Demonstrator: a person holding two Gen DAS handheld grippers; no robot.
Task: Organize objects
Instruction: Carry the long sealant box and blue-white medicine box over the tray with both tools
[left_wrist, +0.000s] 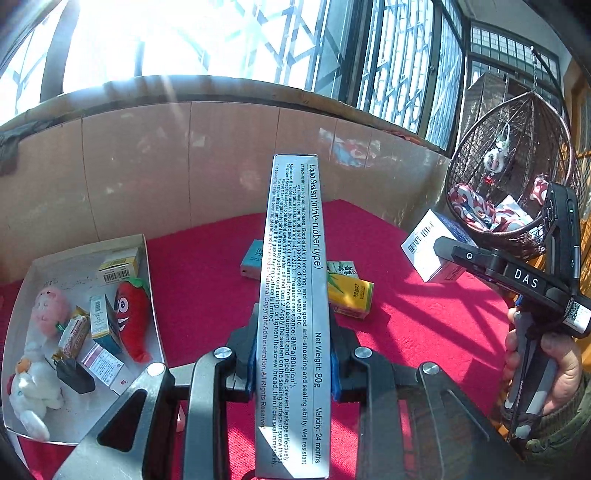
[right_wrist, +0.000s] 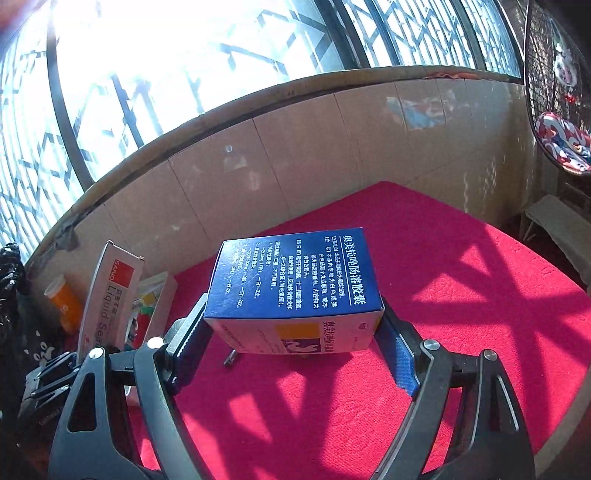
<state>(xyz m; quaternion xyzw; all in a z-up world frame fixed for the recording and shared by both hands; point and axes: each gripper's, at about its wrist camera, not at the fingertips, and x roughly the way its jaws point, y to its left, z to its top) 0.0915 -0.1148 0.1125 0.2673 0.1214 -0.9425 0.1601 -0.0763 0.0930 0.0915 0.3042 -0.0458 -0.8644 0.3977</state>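
**Both boxes held; tray lies at nine o'clock**

The long silver sealant carton (left_wrist: 291, 314) is clamped in the left tongs (left_wrist: 293, 354), its long axis pointing at twelve o'clock. The blue-and-white medicine box (right_wrist: 295, 288) is clamped in the right tongs (right_wrist: 295, 339). The white cardboard tray (left_wrist: 22, 291), already holding boxes and plush toys, lies at nine o'clock on the red-carpeted counter (left_wrist: 424, 325), nearer the left hand.

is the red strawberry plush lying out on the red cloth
No, the strawberry plush lies inside the white tray at the left, among small boxes and other soft toys, not on the red cloth.
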